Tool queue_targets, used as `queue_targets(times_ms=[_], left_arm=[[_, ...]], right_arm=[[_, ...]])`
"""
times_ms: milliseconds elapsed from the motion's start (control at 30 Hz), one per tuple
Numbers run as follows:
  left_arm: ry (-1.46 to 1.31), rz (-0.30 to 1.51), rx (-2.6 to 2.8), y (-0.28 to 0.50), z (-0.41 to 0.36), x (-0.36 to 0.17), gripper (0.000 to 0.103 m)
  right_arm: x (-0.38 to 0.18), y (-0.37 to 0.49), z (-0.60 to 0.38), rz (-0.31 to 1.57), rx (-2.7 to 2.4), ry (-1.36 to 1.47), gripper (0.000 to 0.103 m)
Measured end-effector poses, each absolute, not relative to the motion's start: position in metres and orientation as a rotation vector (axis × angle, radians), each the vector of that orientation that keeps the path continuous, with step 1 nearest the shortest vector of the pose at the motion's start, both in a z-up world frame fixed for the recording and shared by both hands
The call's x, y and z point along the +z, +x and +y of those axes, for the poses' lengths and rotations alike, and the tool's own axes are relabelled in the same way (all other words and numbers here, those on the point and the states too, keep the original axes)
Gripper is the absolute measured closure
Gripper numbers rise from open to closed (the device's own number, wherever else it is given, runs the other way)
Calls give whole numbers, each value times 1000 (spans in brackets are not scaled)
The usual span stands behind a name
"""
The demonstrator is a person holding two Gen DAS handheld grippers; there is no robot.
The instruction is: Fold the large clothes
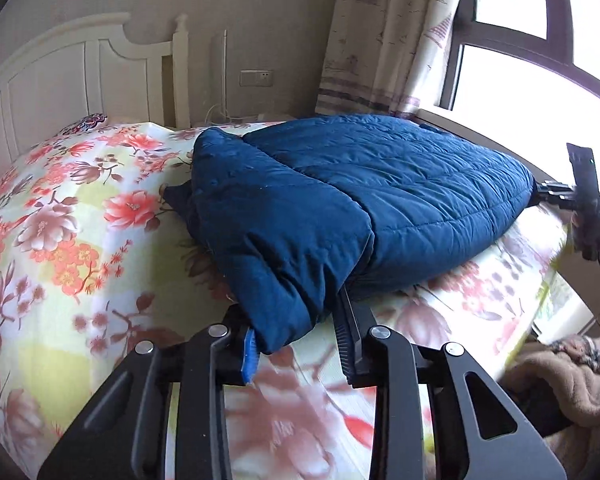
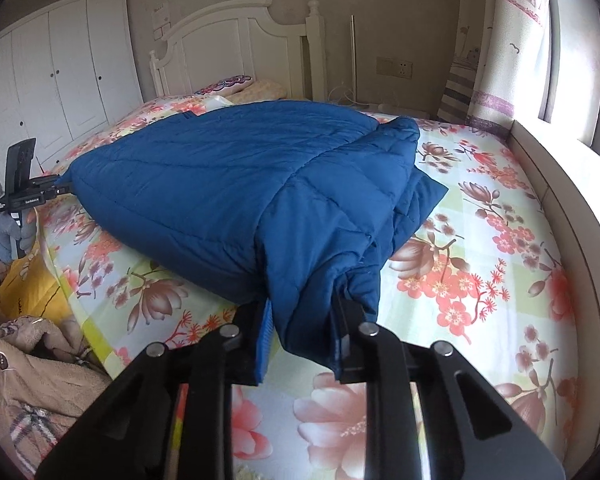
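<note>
Blue quilted jacket (image 1: 340,184) lies on the bed (image 1: 60,240), over the flowered sheet, bunched and partly folded, with its bulk toward the foot-side edge and the window-side half of the mattress. Quilting seams run across the top panel; 1 padded fold lies over another along the middle.

Left gripper (image 1: 296,320): both fingers pinch a hanging corner of the jacket at the near edge of the bed. Fabric fills the gap between the blue pad on 1 finger and the black ribbed pad on the other. Clamped on the jacket.

Right gripper (image 2: 300,320): same arrangement at the opposite near corner of the garment. The cloth drapes down between the blue pad and the black finger, and both press on it. Clamped on the jacket.

In the left wrist view the right gripper shows at the far right, at the jacket's edge near the window (image 1: 540,40). In the right wrist view the left gripper (image 2: 62,186) shows at the far left, touching the jacket's edge, held by a gloved hand (image 2: 14,236).

White headboard (image 2: 236,48) stands at the head of the bed; a patterned pillow (image 2: 226,84) lies just before it. White wardrobe (image 2: 60,72) behind. A tan fleece garment (image 2: 28,380) lies off the near edge of the bed. Curtain (image 1: 388,32) hangs beside the window.
</note>
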State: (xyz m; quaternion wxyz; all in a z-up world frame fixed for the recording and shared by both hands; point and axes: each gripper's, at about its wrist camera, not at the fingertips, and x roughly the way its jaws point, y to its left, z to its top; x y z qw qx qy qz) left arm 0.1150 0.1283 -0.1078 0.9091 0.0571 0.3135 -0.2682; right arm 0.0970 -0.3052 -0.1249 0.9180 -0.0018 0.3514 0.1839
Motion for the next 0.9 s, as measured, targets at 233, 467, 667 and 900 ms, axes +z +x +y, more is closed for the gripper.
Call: queue_targets(times_ms=[233,467,667,900], left_arm=[[153,669,-545,49,144,-108,75],[96,689,-527,21,155,-116,72],[144,672,-452,4,168,-90,8],[23,444,-253,44,164,14,4]], right_arm=[[-123,43,-305,739,448,-1,82],[-125,7,-301,756,445,-22,69],[-83,0,-341,677,351,57,28],[-5,50,-319,484,177,122,2]])
